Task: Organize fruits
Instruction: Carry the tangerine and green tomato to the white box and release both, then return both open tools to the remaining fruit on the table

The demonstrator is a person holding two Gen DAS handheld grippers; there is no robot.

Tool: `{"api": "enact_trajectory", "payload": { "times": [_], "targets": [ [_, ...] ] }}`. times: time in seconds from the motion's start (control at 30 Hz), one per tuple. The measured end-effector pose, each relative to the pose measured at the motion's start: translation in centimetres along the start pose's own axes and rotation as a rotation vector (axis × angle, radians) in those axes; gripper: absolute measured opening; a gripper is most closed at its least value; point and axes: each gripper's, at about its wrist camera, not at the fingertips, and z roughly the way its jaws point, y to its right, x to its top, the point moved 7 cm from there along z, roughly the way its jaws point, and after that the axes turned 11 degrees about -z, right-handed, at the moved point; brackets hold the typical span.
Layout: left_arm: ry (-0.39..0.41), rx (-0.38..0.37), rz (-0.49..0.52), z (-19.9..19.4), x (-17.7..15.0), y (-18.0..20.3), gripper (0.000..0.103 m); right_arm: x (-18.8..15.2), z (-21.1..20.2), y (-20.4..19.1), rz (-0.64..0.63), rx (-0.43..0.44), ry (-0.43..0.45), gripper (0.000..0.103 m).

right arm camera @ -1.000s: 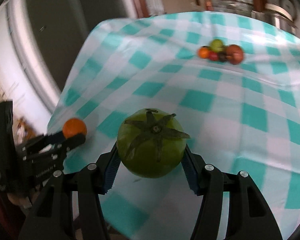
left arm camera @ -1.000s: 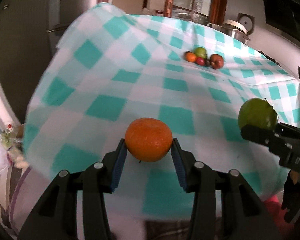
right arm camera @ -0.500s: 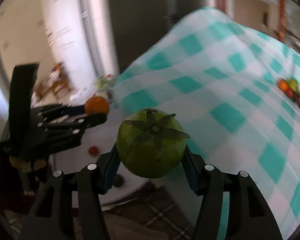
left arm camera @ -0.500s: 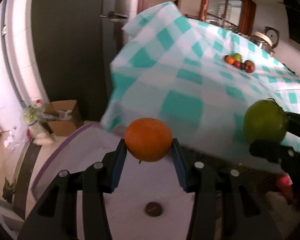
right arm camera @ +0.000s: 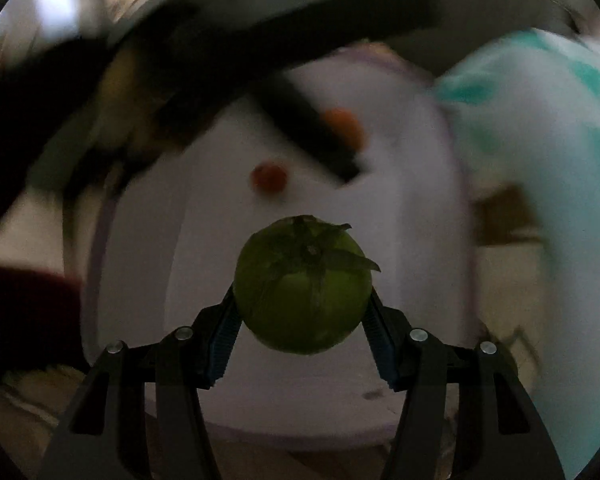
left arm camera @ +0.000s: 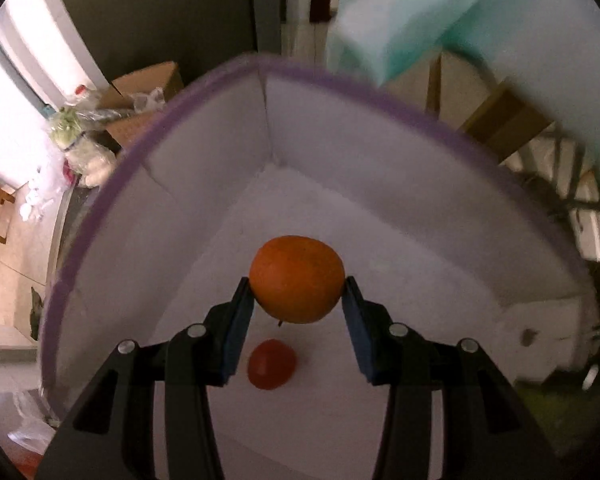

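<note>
My left gripper (left arm camera: 298, 296) is shut on an orange (left arm camera: 297, 279) and holds it inside a white foam box (left arm camera: 204, 168) with a purple rim, above the box floor. A small red fruit (left arm camera: 271, 364) lies on the floor under it. My right gripper (right arm camera: 302, 300) is shut on a green tomato (right arm camera: 302, 285) with a dried calyx, above the same box (right arm camera: 400, 208). The right wrist view is blurred; it shows the left gripper (right arm camera: 350, 148) with the orange (right arm camera: 343, 123) and the red fruit (right arm camera: 269, 177).
The checked teal-and-white tablecloth (left arm camera: 412, 20) hangs at the upper right, also seen in the right wrist view (right arm camera: 540, 152). Cardboard boxes (left arm camera: 504, 120) stand behind the foam box. A cardboard box and bags of clutter (left arm camera: 100, 120) lie on the floor at left.
Both grippers swung down and away from the table with their fruits. They now sit over and inside the white foam box, and the small red fruit is close under the orange.
</note>
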Motion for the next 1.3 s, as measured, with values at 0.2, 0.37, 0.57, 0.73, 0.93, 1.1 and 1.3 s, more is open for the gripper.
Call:
{"api": "enact_trajectory", "payload": {
  "times": [0.2, 0.37, 0.57, 0.73, 0.93, 1.1, 1.3],
  "targets": [
    [-0.072, 0.004, 0.042, 2.7, -0.7, 0.1, 0.046, 0.3, 3.6, -3.7, -0.156, 0.011, -0.12, 0.055],
    [-0.097, -0.015, 0.044, 3.6, -1.4, 0.6, 0.046, 0.6, 3.6, -2.4, -0.11, 0.005, -0.115, 0.048],
    [-0.085, -0.002, 0.036, 3.4, -1.3, 0.5, 0.047, 0.5, 2.5, -1.7, -0.057, 0.01, -0.066, 0.052],
    [-0.049, 0.023, 0.015, 2.4, -1.2, 0.7, 0.073, -0.6, 0.4, 0.2, 0.023, -0.005, -0.01, 0.066],
    [0.148, 0.152, 0.013, -3.2, 0.0, 1.3, 0.077, -2.8, -8.3, 4.8, 0.149, -0.15, 0.232, 0.072],
    [0.51, 0.133, -0.041, -14.3, 3.3, 4.3, 0.098, -6.7, -17.8, 10.1, 0.319, -0.38, 0.455, 0.078],
    [0.758, -0.192, 0.084, -25.8, 5.2, 16.4, 0.102, -17.0, -24.1, 17.6, 0.638, -0.591, 0.566, 0.088]
  ]
}}
